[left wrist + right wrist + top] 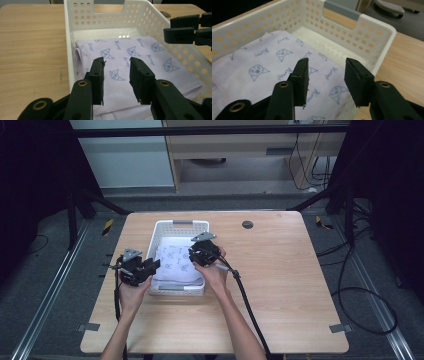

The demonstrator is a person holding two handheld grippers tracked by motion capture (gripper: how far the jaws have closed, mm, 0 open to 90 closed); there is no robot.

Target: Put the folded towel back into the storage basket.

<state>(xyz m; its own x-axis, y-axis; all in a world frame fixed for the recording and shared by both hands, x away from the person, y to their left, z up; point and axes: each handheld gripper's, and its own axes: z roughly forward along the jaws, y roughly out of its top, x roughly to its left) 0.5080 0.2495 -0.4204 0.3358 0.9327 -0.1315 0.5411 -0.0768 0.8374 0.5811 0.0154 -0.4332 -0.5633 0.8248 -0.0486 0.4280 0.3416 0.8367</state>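
Hovering over the white basket (pixel 165 232) at centre frame on my wooden tabletop (pixel 280 285), my left hand-held gripper (pixel 150 266) and right hand-held gripper (pixel 196 255) stand open, gripping nothing. The folded lilac cloth (pixel 177 262) lies inside the basket. Grey floor and dark cables (pixel 350 285) surround the tabletop.

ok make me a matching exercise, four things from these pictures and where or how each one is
Things:
1. lilac folded cloth with cat drawings
2. white perforated plastic basket
3. left gripper
4. small dark round disc

Places or states:
a. set in the wooden table top, right of the basket
b. open, empty, above the cloth
c. lying inside the basket
d. standing on the table

Pairs: 1-c, 2-d, 3-b, 4-a
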